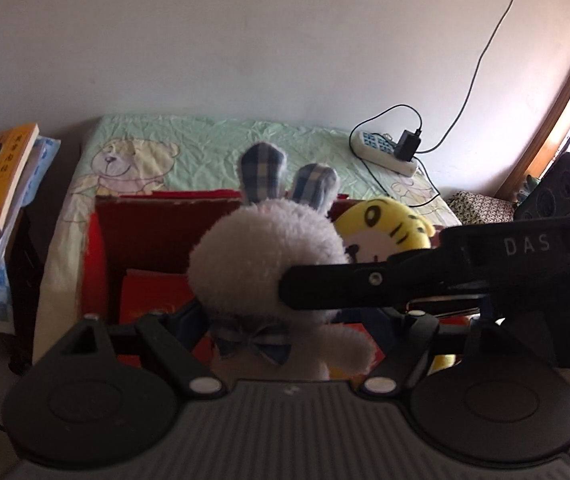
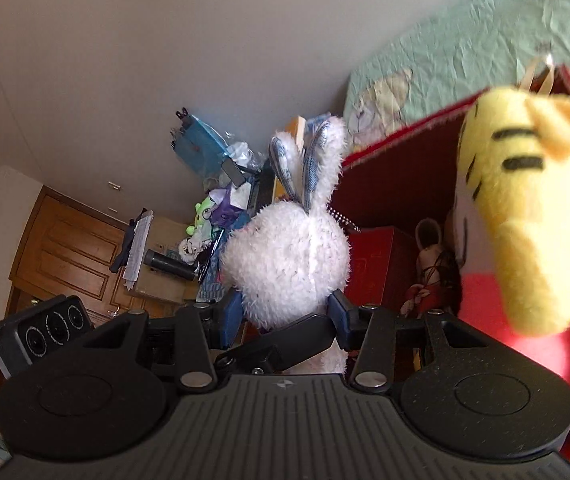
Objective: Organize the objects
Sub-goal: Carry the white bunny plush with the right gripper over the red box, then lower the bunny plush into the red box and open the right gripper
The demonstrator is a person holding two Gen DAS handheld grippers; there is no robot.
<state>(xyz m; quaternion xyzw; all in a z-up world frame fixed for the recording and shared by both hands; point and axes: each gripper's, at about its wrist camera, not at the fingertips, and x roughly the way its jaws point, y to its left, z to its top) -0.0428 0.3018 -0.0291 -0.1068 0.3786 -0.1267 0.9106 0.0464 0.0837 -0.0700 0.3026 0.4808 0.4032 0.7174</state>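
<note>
Close up, left gripper point(image 1: 289, 316) with its two black fingers one on each side of the white bunny point(image 1: 265, 248). Fingertips hidden behind the fluffy toy, so cannot tell if squeezing or just near. Bunny right in the middle, ears up at 12 o'clock, little checked bow under its chin at 6 o'clock. Coming in from 3 o'clock, one black finger of the other gripper, lying against the bunny's cheek.

Seen from the other hand: right gripper point(image 2: 285, 314) clamped on the same bunny, blue pads point(image 2: 233, 316) pressed into its fur from 9 o'clock and 3 o'clock, gap about half wide. One black finger of the left gripper crossing just under the bunny at 6 o'clock.

Just beside the bunny, at 2 o'clock in the left view, yellow tiger point(image 1: 389, 224) toy with black stripes. Behind and under both toys, red box point(image 1: 165, 220), open on top. Beyond that, green bed sheet point(image 1: 205, 140) with a bear picture. On the sheet at 1 o'clock, white power strip point(image 1: 385, 152) with a black plug. Far out at 9 o'clock, pile of books point(image 1: 1, 184)
</note>
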